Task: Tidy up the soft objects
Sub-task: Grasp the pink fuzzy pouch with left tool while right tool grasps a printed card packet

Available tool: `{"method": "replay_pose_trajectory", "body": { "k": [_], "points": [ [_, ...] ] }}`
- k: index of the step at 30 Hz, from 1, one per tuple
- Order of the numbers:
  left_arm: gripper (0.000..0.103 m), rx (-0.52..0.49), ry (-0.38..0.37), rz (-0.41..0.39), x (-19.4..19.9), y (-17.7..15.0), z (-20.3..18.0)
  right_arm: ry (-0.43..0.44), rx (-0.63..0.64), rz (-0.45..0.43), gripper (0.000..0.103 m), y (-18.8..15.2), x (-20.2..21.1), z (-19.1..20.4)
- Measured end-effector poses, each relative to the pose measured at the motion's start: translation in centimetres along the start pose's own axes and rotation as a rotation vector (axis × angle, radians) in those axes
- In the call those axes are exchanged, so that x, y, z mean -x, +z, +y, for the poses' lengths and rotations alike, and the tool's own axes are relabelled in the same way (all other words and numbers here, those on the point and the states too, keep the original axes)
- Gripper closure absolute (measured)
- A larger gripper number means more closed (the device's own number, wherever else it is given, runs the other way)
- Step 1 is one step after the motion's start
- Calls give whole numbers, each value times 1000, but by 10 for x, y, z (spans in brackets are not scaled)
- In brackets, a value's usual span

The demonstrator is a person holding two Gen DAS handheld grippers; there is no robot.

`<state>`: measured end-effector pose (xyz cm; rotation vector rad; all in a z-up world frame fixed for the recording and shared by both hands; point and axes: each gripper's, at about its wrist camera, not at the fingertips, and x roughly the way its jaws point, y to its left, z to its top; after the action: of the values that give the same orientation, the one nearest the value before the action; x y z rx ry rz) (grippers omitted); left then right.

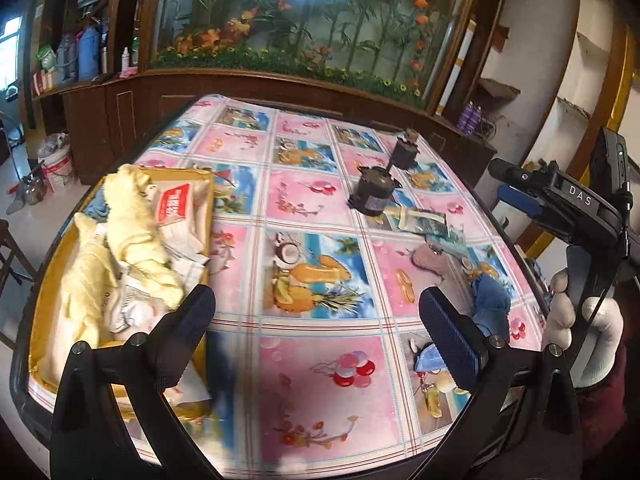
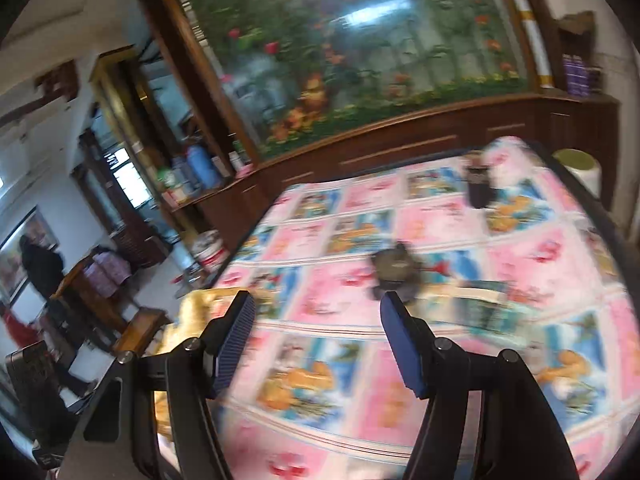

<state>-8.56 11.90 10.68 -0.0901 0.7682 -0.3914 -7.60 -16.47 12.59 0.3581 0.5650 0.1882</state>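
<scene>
Your left gripper (image 1: 316,320): jaws wide apart, empty, over near table edge. Right gripper (image 2: 316,344): jaws apart, empty, view blurred. Yellow towel (image 1: 136,232) in tray (image 1: 202,200) at left; blue cloth (image 1: 490,298) near right edge w/ pink pouch (image 1: 430,258) just beyond.

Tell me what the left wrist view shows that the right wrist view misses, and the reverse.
Left wrist only: the yellow towel and packets in the yellow tray, a blue cloth, a pink pouch, and the right gripper from the side.
Right wrist only: a person standing across the room.
Both: the patterned tablecloth, two dark objects on it, open fingers.
</scene>
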Motion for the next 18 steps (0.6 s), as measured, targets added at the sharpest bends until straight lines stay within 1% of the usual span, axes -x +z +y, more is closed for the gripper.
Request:
{"method": "replay_pose_trajectory", "body": {
  "k": [3, 5, 8, 9, 12, 14, 15, 18],
  "points": [
    [0, -56, 21, 51, -28, -5, -29, -101, -62, -7, 37, -3, 17, -51],
    [0, -77, 23, 101, -54, -8, -42, -157, -110, 6, 37, -6, 22, -81],
    [0, -80, 36, 166, -88, -12, -52, -198, -155, 48, 37, -12, 18, -110],
    [0, -78, 43, 191, -100, -14, -53, -201, -164, 66, 37, -16, 15, -117],
    [0, -88, 102, 273, -134, -19, -56, -205, -169, 146, 37, -23, -2, -128],
    [0, -93, 131, 309, -149, -23, -54, -179, -162, 205, 37, -29, -14, -128],
    [0, -125, 175, 279, -149, -24, -57, -160, -149, 235, 37, -32, -21, -125],
    [0, -117, 175, 275, -148, -26, -55, -103, -94, 346, 37, -37, -45, -107]
  ]
}}
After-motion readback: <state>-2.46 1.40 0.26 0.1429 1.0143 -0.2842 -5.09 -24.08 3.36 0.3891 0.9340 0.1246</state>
